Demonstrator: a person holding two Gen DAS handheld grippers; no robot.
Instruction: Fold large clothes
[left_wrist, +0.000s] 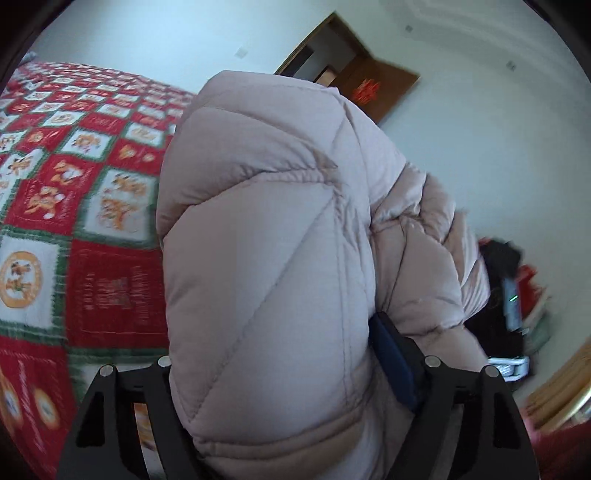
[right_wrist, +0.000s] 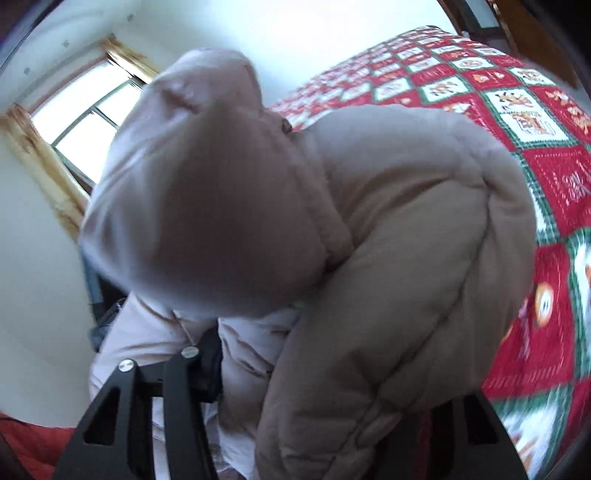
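A red, white and green patchwork bedspread with orange figures in its squares (left_wrist: 74, 192) covers the bed; a brown wooden door bearing a red paper ornament (left_wrist: 373, 92) stands open in the pale wall; a bright window with yellowish wooden framing (right_wrist: 85, 122) shows in the right wrist view.

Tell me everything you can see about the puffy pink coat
The coat is a pale pink, quilted puffer with stitched diagonal seams and a soft matte shell. It is bunched up and lifted, not laid flat, above a red checked bedspread. A thick fold sits between the left tongs, and another bulky fold fills the right tongs. A rounded part, perhaps the hood, bulges toward the right camera.
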